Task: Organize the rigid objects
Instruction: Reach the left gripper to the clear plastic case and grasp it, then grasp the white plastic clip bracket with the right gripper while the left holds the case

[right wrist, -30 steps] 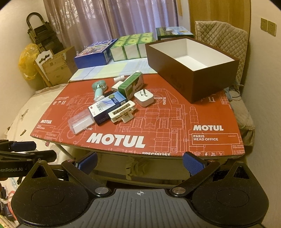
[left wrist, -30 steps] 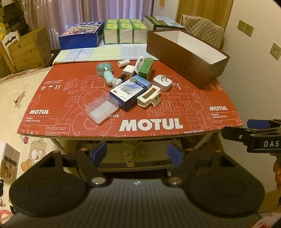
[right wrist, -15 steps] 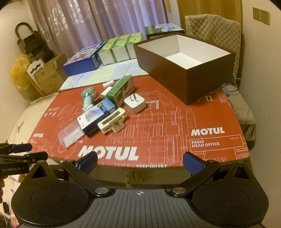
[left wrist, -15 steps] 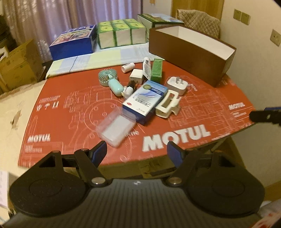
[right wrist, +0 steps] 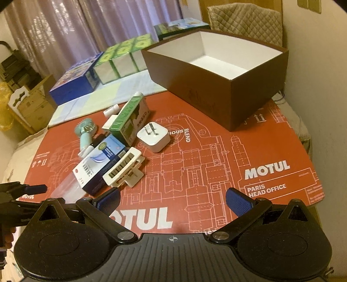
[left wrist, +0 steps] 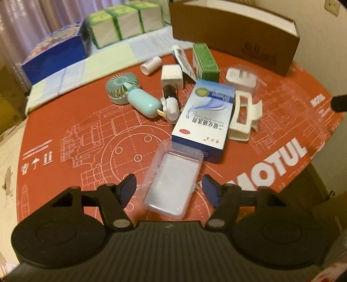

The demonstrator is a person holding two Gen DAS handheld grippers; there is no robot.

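Note:
My left gripper (left wrist: 169,188) hangs over a clear plastic case (left wrist: 173,180) on the red mat (left wrist: 76,141). Its jaws are closing with the case between them; the pads stand apart from its sides. Beyond the case lie a blue-and-white box (left wrist: 206,117), a cream hair clip (left wrist: 244,115), a mint hand fan (left wrist: 132,95), a green box (left wrist: 205,61) and a white plug adapter (right wrist: 155,136). My right gripper (right wrist: 172,201) is open over the mat's near edge, nothing between its fingers. The brown box (right wrist: 216,86) stands open at the back right.
Behind the mat sit a blue box (right wrist: 73,82), green cartons (right wrist: 121,58) and a striped cloth (left wrist: 86,71). A quilted chair back (right wrist: 245,19) rises behind the brown box. Cardboard boxes (right wrist: 32,104) stand at the far left, a wall at the right.
My left gripper has come down and forward from below the table edge to straddle the clear case, jaws narrowing. My right gripper has also moved forward over the mat's edge.

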